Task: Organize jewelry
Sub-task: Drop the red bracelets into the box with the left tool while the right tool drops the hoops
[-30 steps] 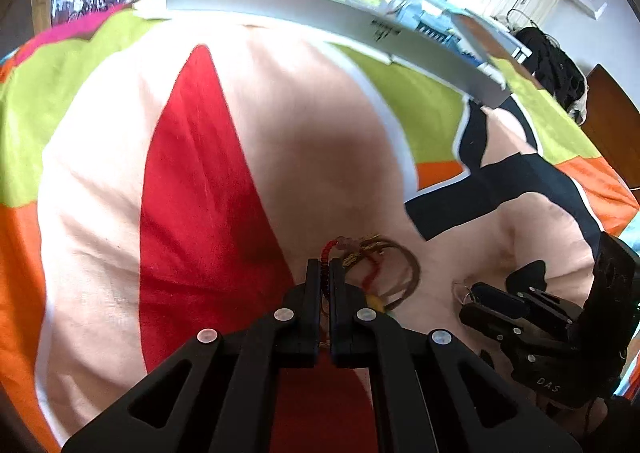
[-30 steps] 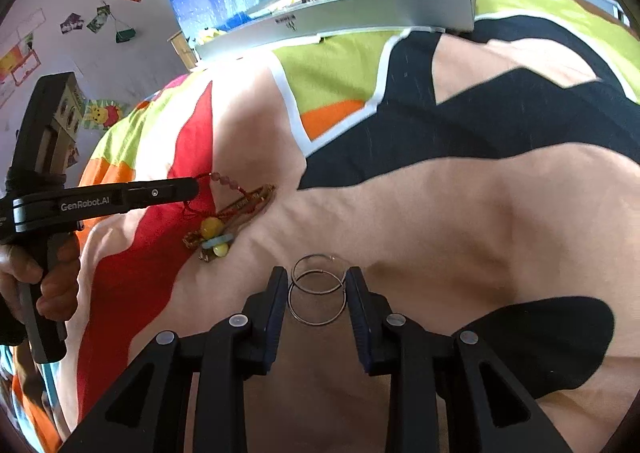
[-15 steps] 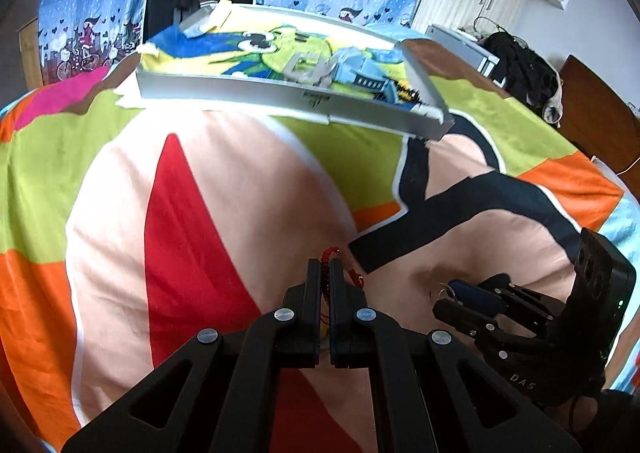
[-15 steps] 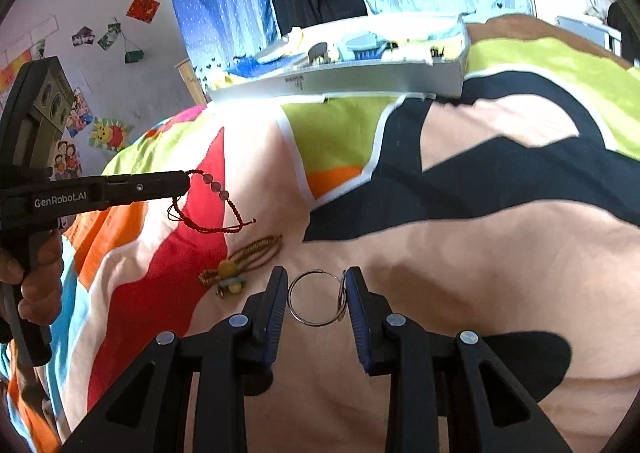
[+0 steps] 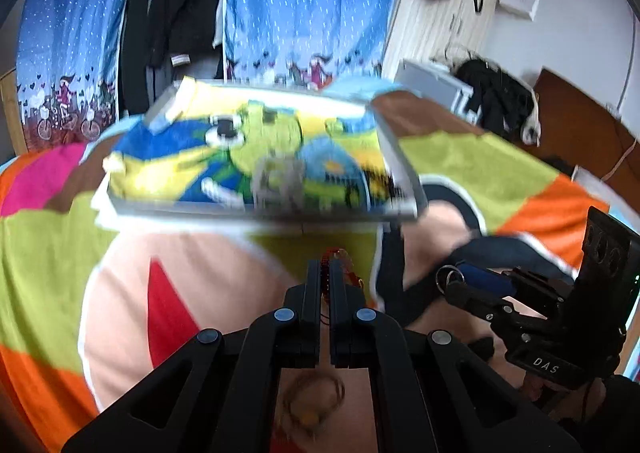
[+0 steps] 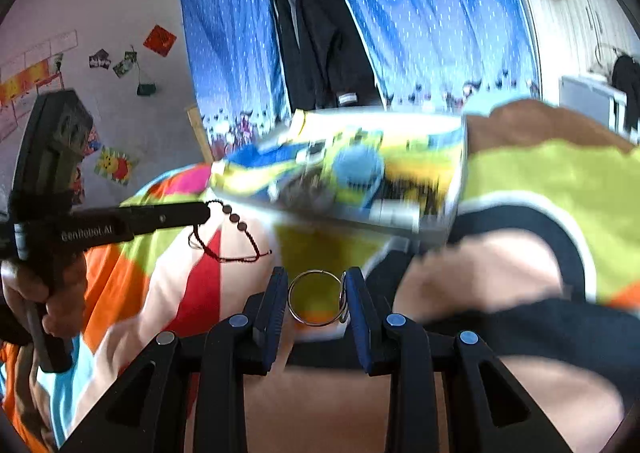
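the left gripper (image 5: 325, 273) is closed on a red cord bracelet (image 6: 228, 241) that hangs above the colourful bedspread (image 6: 540, 173). the right gripper (image 6: 316, 293) clamps two silver hoops (image 6: 316, 299). ahead lies a shallow tray (image 5: 256, 209).

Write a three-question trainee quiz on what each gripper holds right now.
1. True or false: the left gripper is shut on the red cord bracelet.
2. What does the right gripper hold? A) a brooch B) silver hoop rings C) nothing
3. Fill in: beyond both grippers, on the colourful bedspread, sits a grey ____ lined with cartoon-print cloth.

Key: 1 true; 2 B; 3 tray.
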Demonstrator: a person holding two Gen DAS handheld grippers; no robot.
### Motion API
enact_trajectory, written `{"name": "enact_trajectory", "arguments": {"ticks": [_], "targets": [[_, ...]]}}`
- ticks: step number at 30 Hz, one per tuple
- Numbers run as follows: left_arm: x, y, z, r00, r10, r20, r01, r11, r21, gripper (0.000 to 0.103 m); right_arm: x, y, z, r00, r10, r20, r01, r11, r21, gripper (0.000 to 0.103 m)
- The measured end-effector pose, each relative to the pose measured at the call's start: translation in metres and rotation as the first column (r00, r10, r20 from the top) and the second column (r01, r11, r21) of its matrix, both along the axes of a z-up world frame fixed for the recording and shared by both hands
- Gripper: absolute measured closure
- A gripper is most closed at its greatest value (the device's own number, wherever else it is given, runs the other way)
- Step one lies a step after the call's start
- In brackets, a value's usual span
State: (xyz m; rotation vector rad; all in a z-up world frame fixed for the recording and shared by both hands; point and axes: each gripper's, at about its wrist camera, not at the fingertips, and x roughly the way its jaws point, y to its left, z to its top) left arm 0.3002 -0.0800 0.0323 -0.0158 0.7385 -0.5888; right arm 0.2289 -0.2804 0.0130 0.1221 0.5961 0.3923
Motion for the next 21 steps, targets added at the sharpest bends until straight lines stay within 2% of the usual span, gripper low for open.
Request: {"name": "enact_trajectory", "arguments": {"ticks": [3,6,10,14,21], "targets": [[0.019,0.004,0.010,0.997,0.037,0.060,-0.036,0.999,-0.016,0.102,0.027,-0.001,0.015,0.999,-0.005,0.039,0.005,1.000,-0.005,0.075],[0.039,0.012,0.011,0.993,0.083,0.080,-0.081,0.996,-0.029,0.102,0.052,0.003,0.020,0.999,-0.002,0.054,0.002,1.000,0.006,0.075],[0.067,0.024,0.002,0.986,0.151,0.070,-0.148,0.988,-0.038,0.102,0.089,0.016,0.017,0.998,0.012,0.058,-0.013,1.000,0.020,0.075],[0.088,0.033,-0.008,0.979,0.199,0.052,-0.194,0.977,-0.086,0.102,0.115,0.023,0.007,1.000,0.006,0.027,-0.008,0.999,0.052,0.075],[0.102,0.026,-0.031,0.982,0.187,0.018,-0.186,0.981,-0.062,0.102,0.124,0.031,-0.018,1.000,0.005,-0.011,-0.005,1.000,-0.017,0.074]]}}
